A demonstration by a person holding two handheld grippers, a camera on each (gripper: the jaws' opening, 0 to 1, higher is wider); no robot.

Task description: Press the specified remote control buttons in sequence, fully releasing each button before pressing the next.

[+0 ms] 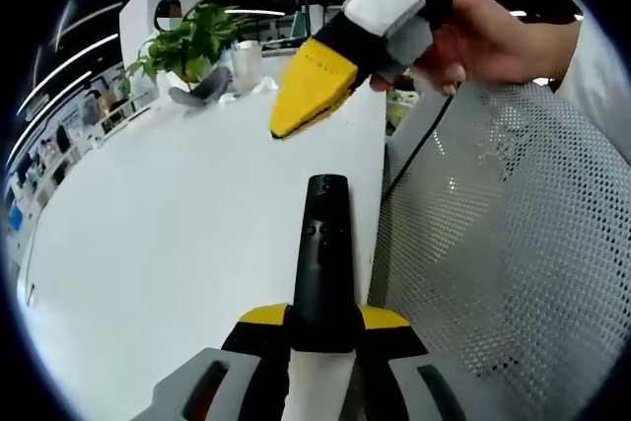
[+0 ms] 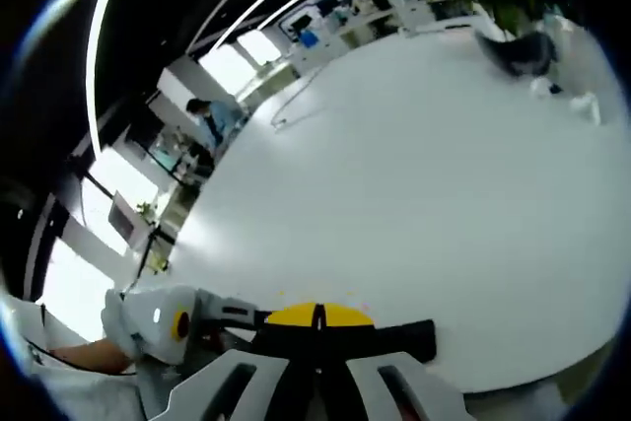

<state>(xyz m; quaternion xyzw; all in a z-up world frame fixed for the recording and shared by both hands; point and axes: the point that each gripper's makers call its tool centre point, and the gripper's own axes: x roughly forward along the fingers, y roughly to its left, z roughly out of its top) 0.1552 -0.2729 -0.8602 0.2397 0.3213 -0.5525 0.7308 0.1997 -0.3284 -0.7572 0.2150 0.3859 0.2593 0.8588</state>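
Observation:
A slim black remote stands up between my left gripper's yellow-tipped jaws, which are shut on its lower end; small buttons show on its upper half. My right gripper, held by a hand, hangs in the air above and to the left of the remote's top, its yellow jaws shut together with nothing between them, apart from the remote. In the right gripper view my right gripper points down over the remote, which lies crosswise beneath it. The left gripper's white body shows at the left.
A white table spreads out to the left. At its far end stand a potted plant, a grey object and a white cup. A white mesh chair and a black cable are to the right.

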